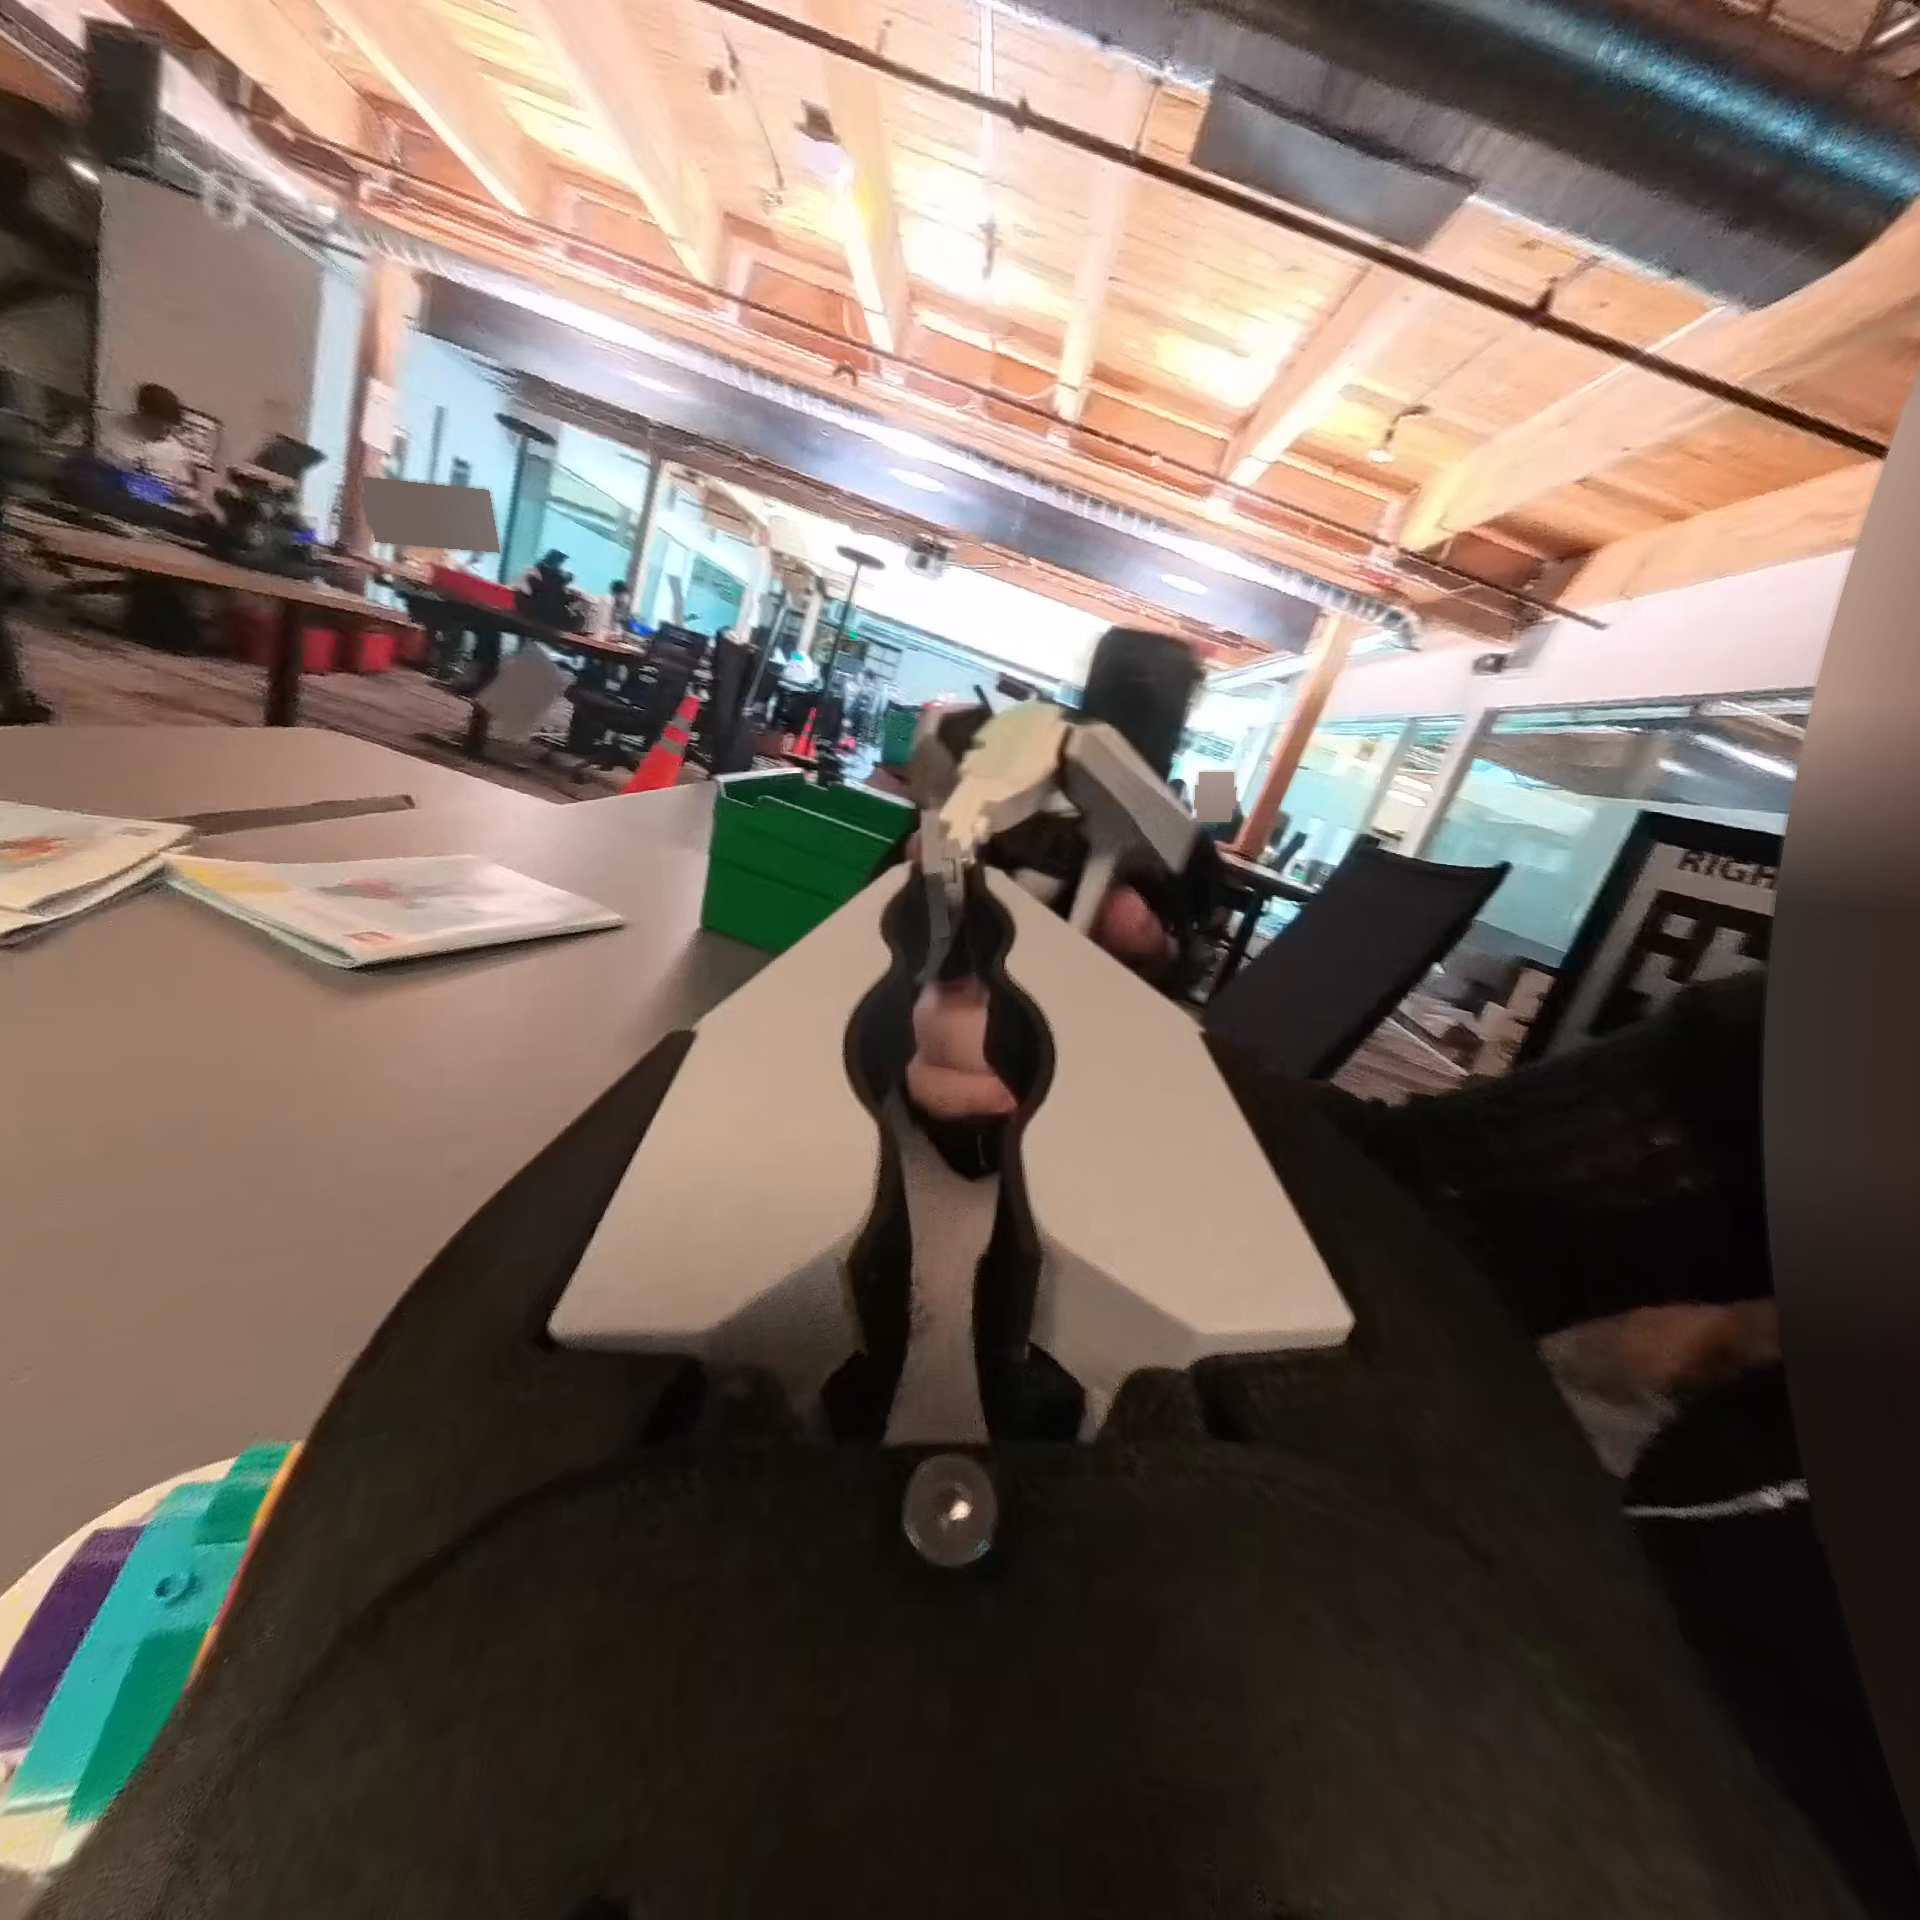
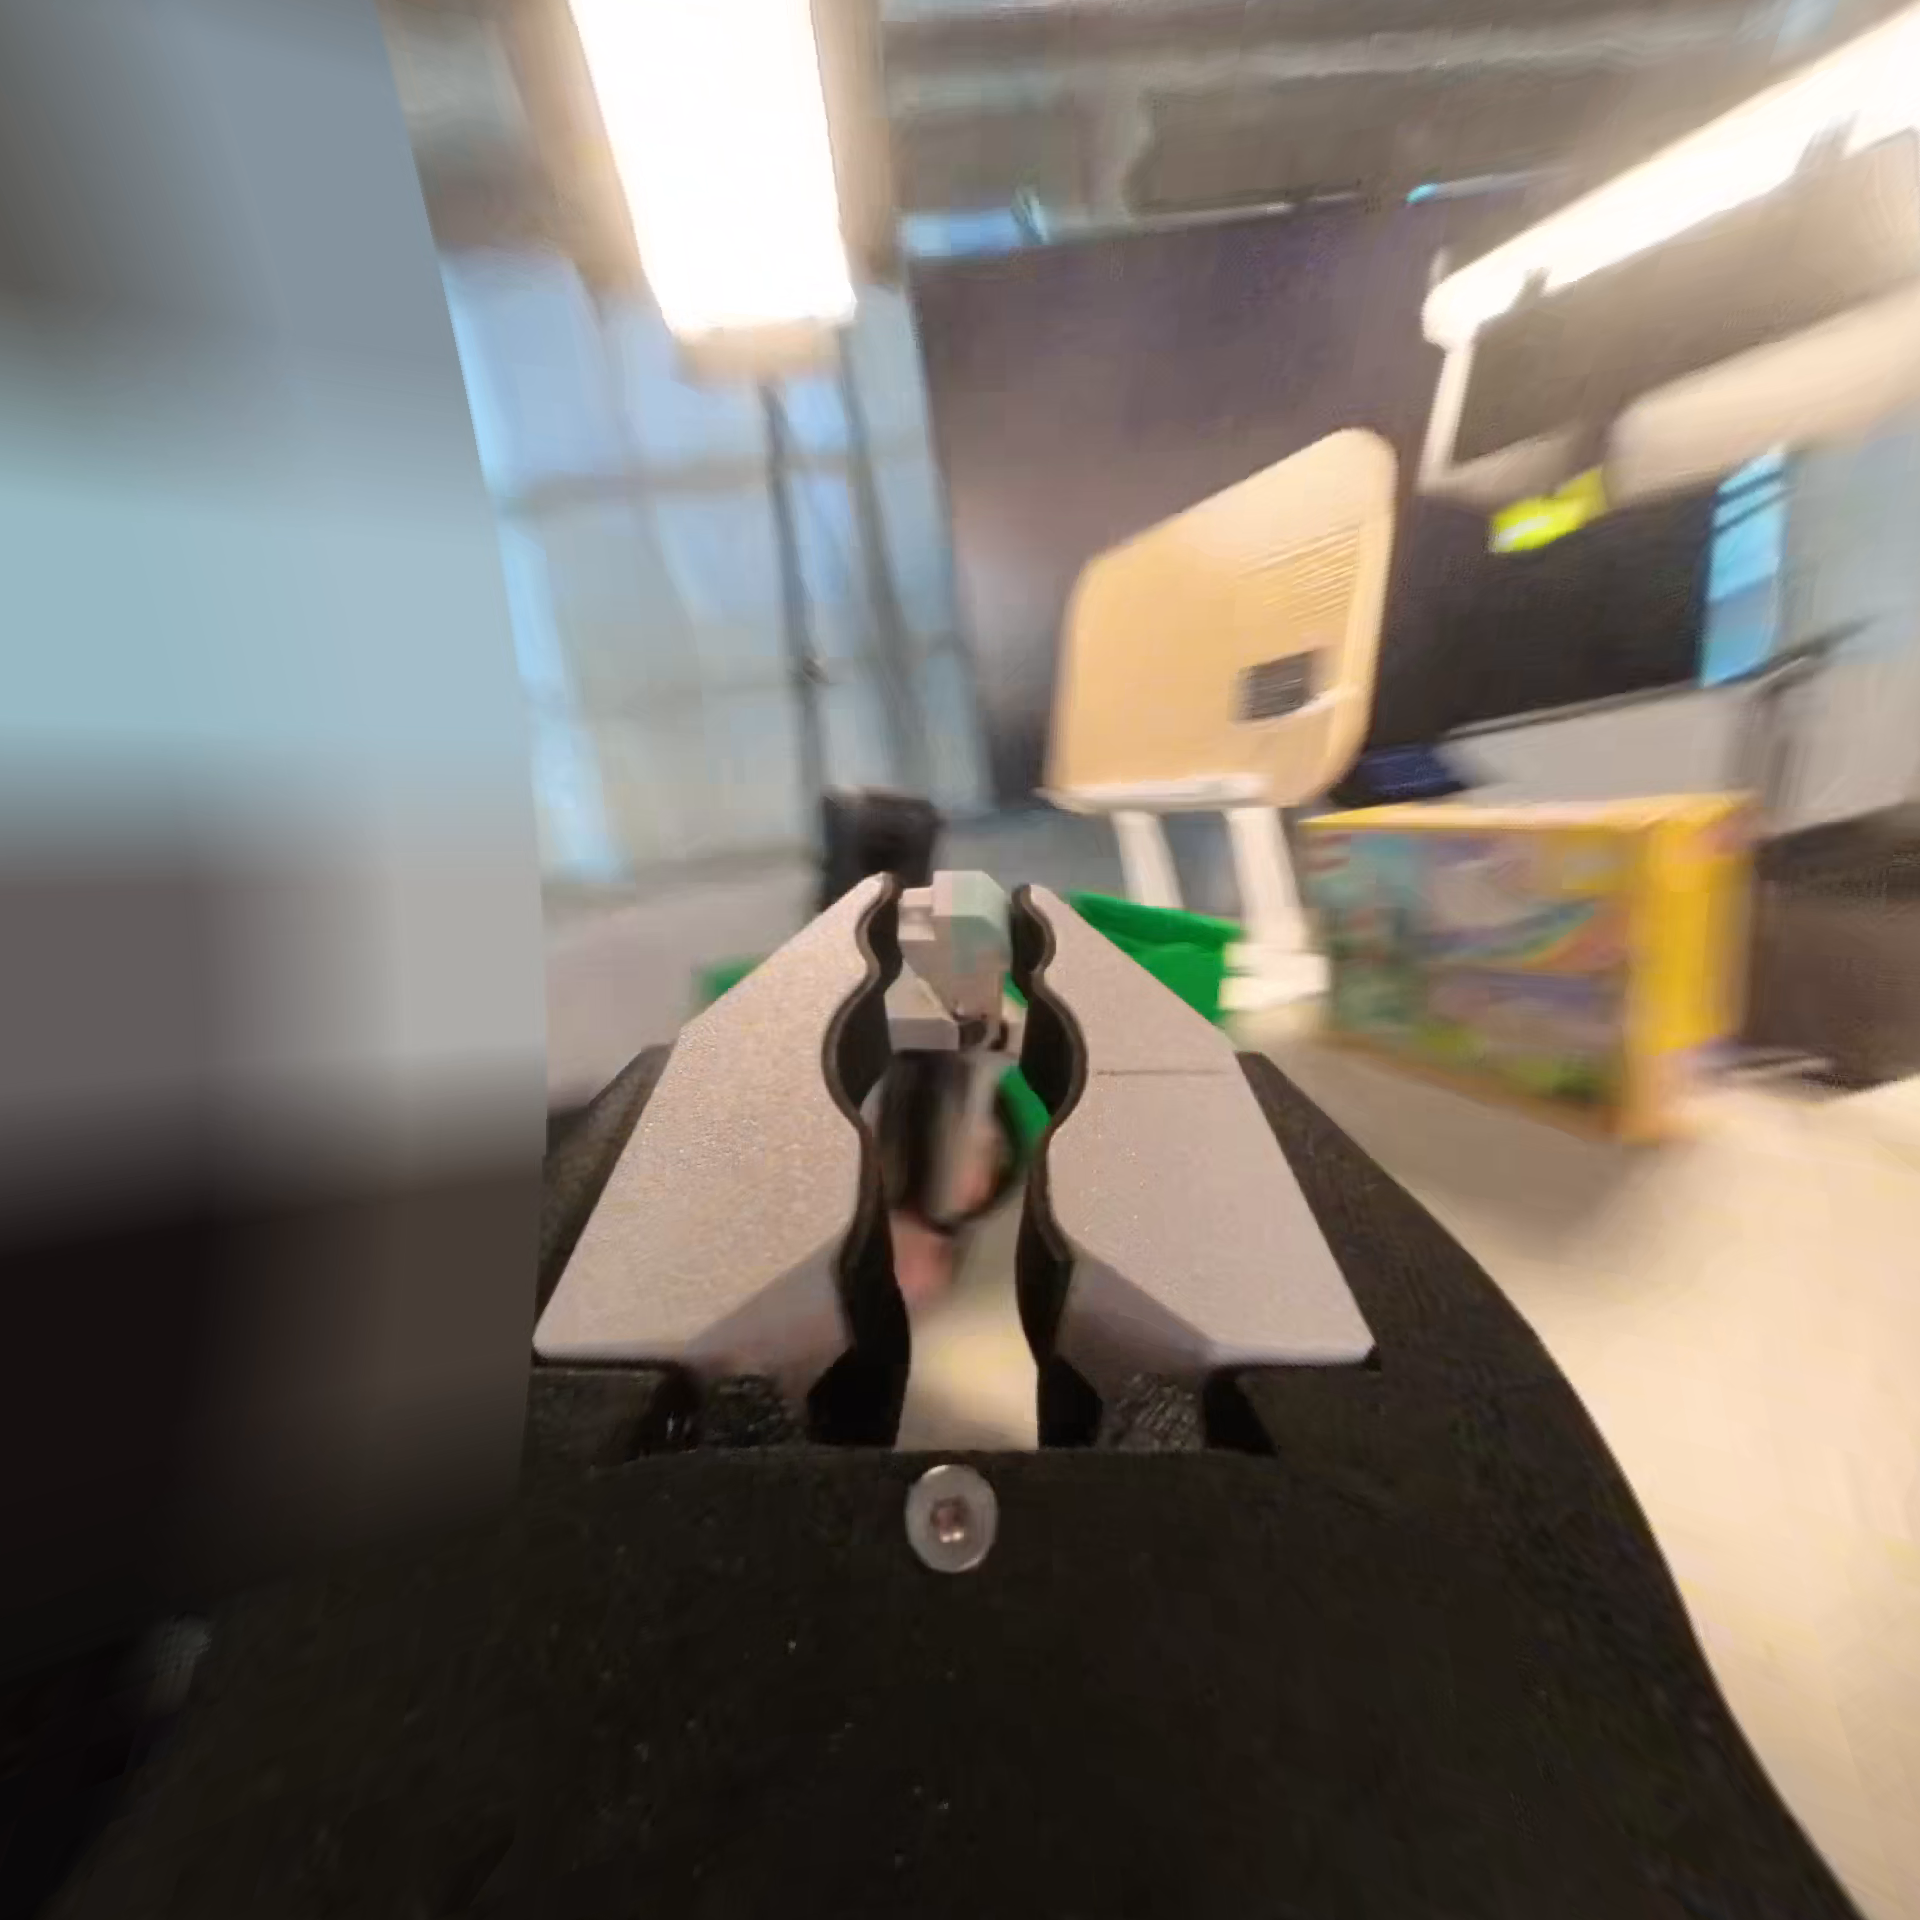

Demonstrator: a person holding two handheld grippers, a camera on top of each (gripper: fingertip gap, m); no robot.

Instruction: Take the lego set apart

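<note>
Under timber ceiling beams [image 1: 1039, 343], above the grey counter [image 1: 260, 1143], we clamp both claws [image 1: 940, 894] [image 2: 951, 914] on the lego model [image 1: 997, 790].

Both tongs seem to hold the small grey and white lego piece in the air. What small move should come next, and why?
Probably pull the two apart gently: the left tongs and the right tongs are both closed on the lego piece, held above the table, so it looks ready to separate.
</note>
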